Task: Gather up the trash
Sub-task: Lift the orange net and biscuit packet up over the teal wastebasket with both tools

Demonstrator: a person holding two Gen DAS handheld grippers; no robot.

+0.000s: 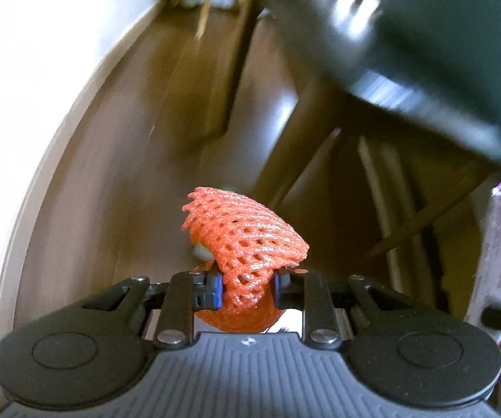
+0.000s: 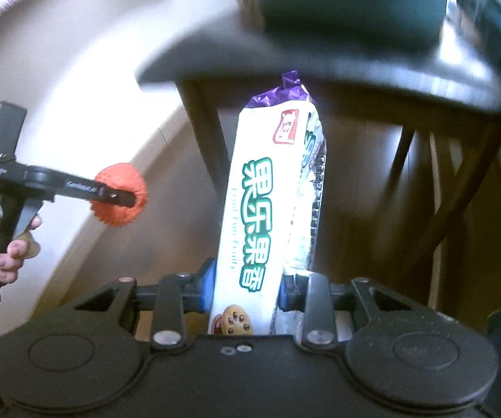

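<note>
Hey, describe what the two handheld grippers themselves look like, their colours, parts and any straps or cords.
Both are black plastic. The left gripper and the right gripper each have a ribbed body, two round caps, flat linkage bars with silver rivets, and blue finger pads. Seen side-on from the right wrist, the left one has a grey handle, an upright black post, and black cord and a yellowish band near the hand.
</note>
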